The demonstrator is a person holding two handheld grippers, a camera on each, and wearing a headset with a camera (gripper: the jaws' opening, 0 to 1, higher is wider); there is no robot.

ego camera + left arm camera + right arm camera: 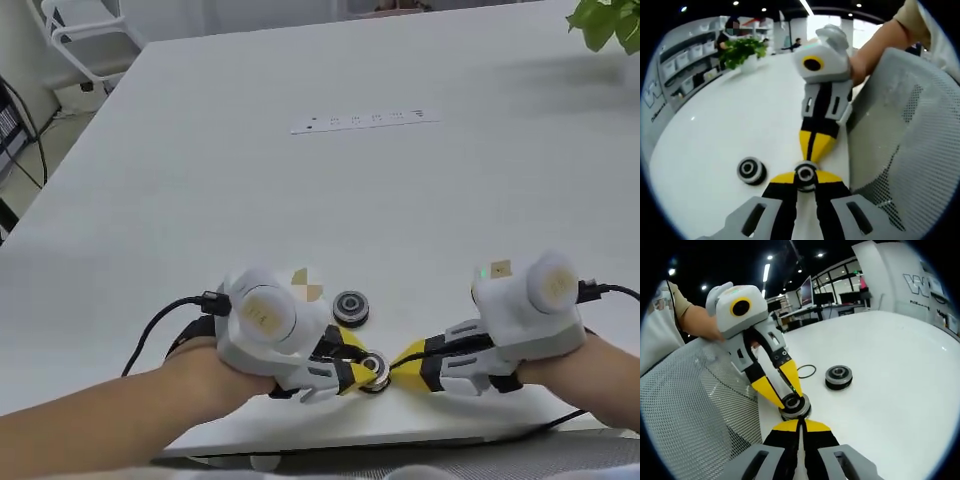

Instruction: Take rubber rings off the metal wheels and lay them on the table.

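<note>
Left hand-held gripper (357,362), low, level at tabletop (300,200) edge: clenched on metal wheel (805,174). Right hand-held gripper (401,358), opposed tip-to-tip: jaws closed at wheel's rim, seemingly pinching it.

It looked like an open-plan office. A long white surface (300,200) carried a built-in socket strip (365,121), and a grey mesh desk chair (910,140) stood at its edge. Beyond were a potted plant (742,50), shelves of storage bins (695,55), desks with monitors (812,292) and ceiling strip lights (766,273).
</note>
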